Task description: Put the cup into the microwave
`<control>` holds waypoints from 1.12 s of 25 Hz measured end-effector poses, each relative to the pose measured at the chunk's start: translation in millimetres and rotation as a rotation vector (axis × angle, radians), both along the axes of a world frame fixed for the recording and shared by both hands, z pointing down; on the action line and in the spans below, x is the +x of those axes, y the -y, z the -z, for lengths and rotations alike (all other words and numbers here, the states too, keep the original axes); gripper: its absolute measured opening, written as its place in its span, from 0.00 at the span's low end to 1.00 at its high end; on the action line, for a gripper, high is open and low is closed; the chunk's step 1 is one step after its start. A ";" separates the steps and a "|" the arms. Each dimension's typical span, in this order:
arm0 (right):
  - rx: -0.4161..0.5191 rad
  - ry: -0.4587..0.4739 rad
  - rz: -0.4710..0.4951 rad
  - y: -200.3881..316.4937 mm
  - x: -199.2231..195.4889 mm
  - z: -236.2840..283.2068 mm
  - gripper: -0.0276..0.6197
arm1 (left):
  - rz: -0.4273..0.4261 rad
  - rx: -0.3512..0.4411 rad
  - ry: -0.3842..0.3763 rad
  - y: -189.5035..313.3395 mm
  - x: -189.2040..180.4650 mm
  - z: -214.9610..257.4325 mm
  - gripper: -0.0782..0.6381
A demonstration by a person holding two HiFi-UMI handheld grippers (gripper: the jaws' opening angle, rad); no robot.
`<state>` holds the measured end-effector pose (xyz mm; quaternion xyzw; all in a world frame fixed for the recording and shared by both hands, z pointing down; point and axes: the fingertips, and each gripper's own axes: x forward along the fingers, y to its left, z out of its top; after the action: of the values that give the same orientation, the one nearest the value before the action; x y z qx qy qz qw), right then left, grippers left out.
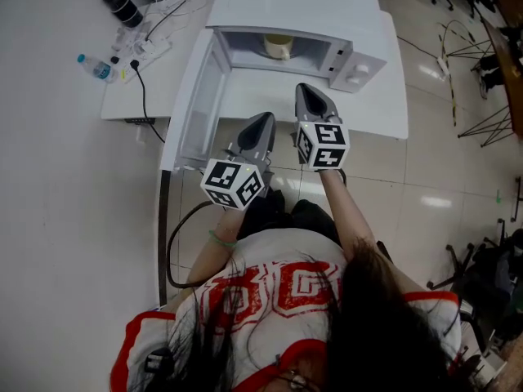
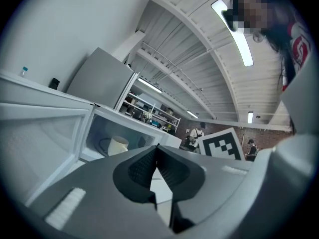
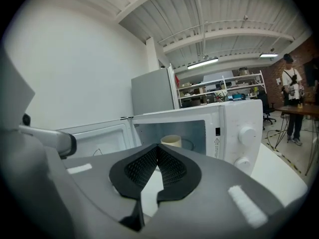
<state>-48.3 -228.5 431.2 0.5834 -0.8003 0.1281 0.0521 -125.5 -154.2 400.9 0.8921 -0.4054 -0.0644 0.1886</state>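
Cup (image 1: 278, 46) inside open microwave (image 1: 294, 2); left hand-held gripper (image 1: 265, 121), right hand-held gripper (image 1: 307, 90) both closed, empty.

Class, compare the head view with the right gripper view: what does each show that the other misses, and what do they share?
Only the head view: the water bottle and power strip left of the microwave. Only the right gripper view: the shelves and a standing person in the background. Both: the cup inside the microwave, its door open.
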 end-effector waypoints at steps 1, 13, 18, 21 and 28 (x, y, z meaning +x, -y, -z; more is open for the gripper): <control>-0.002 0.009 0.007 -5.1 1.1 1.9 0.05 | -0.004 0.001 0.000 -2.2 3.5 -0.1 0.11; -0.007 0.043 0.093 -78.9 10.0 18.1 0.05 | 0.040 0.021 -0.024 -30.7 29.1 10.3 0.11; 0.019 0.058 0.102 -110.0 20.1 24.9 0.05 | 0.052 0.032 -0.024 -53.8 41.0 13.7 0.11; 0.029 0.063 0.111 -126.4 25.5 28.0 0.05 | 0.054 0.035 -0.021 -66.3 49.8 14.0 0.11; 0.019 0.080 0.107 -153.2 36.6 28.0 0.05 | 0.038 0.031 -0.010 -89.7 65.9 12.1 0.11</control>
<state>-11.7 -75.3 403.2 0.5345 -0.8331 0.1407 0.0211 -59.5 -64.5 388.8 0.8867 -0.4204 -0.0787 0.1753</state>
